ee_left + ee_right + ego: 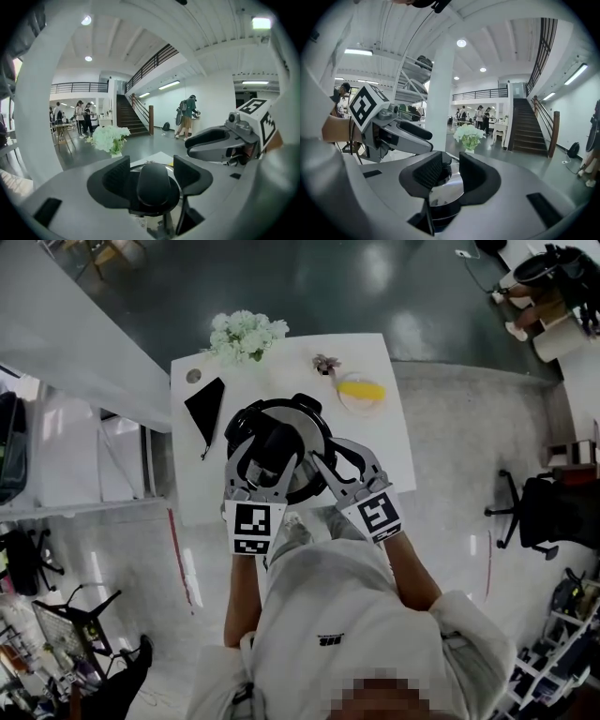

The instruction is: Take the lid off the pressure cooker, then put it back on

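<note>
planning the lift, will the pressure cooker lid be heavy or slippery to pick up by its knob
Probably heavy for its size: the lid looks like polished metal. That shine suggests it is slippery; the black knob between the left gripper's open jaws seems the safer hold, though it is rounded, so it may twist.

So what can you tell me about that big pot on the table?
The pressure cooker is round, with a shiny steel lid, a black knob on top and black side handles. It stands upright on the white table, lid seemingly on. The left gripper straddles the knob, jaws open, not pinching; the right gripper is open at the lid's edge.
</note>
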`<state>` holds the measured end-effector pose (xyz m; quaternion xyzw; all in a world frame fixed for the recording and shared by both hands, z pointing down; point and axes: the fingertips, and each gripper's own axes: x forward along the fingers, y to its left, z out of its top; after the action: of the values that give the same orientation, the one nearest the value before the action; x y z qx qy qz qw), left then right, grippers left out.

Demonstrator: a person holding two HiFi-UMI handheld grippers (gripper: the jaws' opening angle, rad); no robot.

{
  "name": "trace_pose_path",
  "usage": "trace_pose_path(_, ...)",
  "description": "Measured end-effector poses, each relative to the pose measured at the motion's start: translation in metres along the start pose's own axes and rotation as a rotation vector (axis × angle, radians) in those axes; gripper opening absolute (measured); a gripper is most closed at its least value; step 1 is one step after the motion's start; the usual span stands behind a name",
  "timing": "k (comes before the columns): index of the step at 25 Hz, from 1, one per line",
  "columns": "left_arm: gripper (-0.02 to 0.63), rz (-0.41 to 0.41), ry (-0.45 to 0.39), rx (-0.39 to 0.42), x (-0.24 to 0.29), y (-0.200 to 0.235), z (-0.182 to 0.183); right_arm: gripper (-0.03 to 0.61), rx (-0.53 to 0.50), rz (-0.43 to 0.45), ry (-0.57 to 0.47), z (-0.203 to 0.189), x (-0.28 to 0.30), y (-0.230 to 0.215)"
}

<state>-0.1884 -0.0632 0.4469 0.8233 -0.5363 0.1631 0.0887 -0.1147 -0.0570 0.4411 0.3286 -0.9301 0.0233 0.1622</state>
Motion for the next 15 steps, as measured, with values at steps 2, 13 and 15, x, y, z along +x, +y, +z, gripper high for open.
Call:
trace_pose_path(2,0.294,0.017,-0.039,0.005,-0.013,0.001,0.003,0.118,-0.017,-0.017,-0.02,0.002,-0.004,0.005)
trace_pose_path(13,0.267,0.071,-0.108,-0.036,-0.055,-0.009,-0.005,0.118,-0.042,-0.036,-0.027,0.007,-0.022,0.025)
trace_pose_path(15,0.265,0.091,-0.114,-0.039,-0.058,-0.014,-0.002,0.118,-0.039,-0.017,-0.041,0.009,-0.026,0.026)
